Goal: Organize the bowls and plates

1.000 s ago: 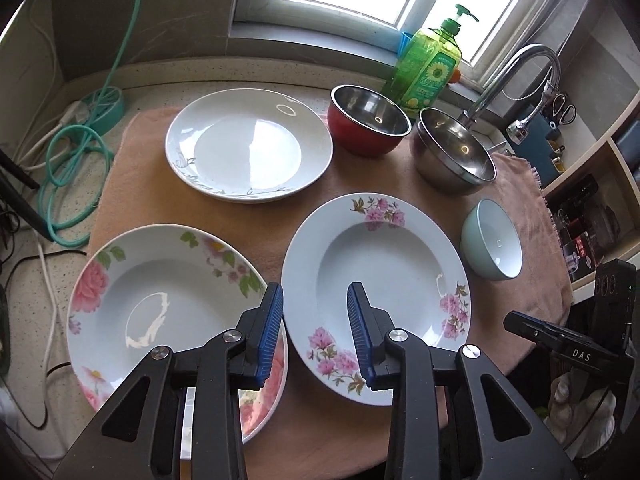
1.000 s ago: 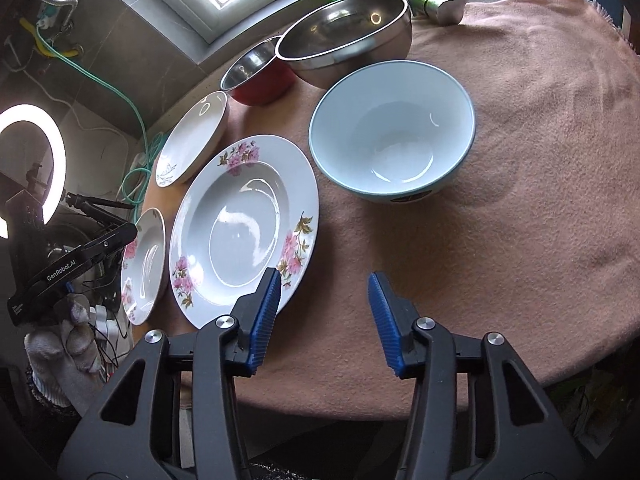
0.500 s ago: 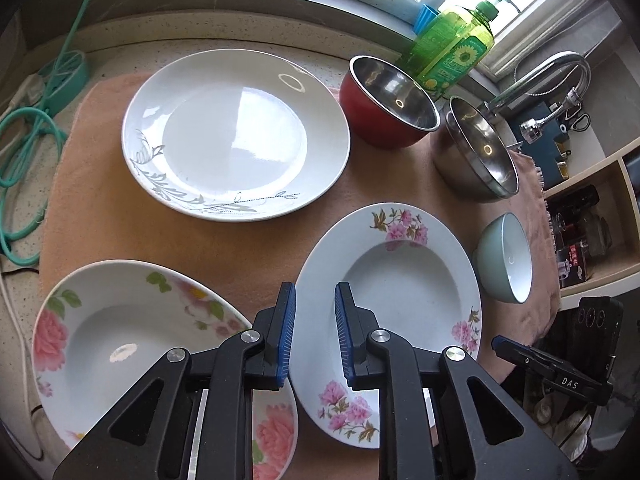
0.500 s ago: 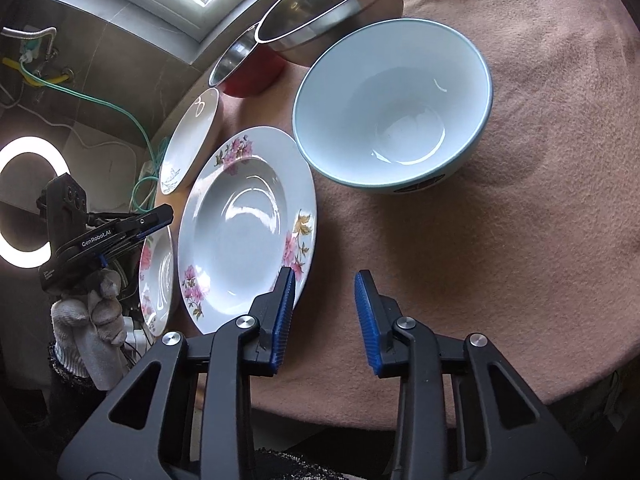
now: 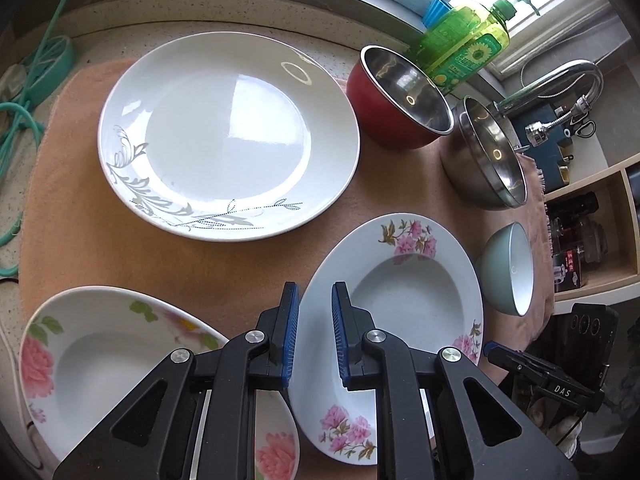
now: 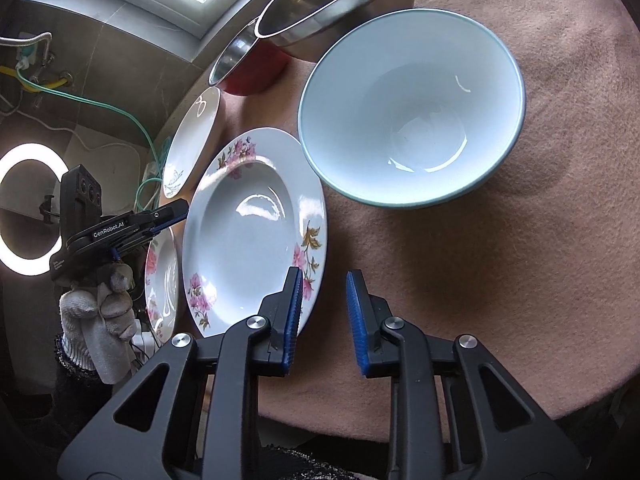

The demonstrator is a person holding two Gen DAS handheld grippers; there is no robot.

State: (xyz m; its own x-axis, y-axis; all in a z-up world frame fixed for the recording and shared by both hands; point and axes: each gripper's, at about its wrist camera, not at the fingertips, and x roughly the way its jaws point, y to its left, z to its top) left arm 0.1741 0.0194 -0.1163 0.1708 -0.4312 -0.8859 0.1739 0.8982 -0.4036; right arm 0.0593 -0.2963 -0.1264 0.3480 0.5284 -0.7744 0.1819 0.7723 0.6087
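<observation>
On a pink cloth (image 5: 100,240) lie a white plate with a grey leaf pattern (image 5: 228,136), a deep plate with small pink flowers (image 5: 404,300) and a deep plate with big pink roses (image 5: 100,364). A red bowl (image 5: 396,100), a steel bowl (image 5: 488,160) and a pale blue bowl (image 5: 508,268) stand at the right. My left gripper (image 5: 314,334) is open and empty, above the left rim of the small-flower plate. My right gripper (image 6: 324,318) is open and empty over the cloth, beside the small-flower plate (image 6: 252,236) and in front of the blue bowl (image 6: 412,108).
A green soap bottle (image 5: 464,48) and a tap (image 5: 568,76) stand behind the bowls. A green hose (image 5: 24,92) lies at the far left. Shelves (image 5: 592,236) are at the right. The left gripper and gloved hand (image 6: 100,240) show in the right wrist view, with a ring light (image 6: 28,208).
Both grippers moved forward and lower toward the dishes. Their jaws narrowed half a second ago and have widened a little since.
</observation>
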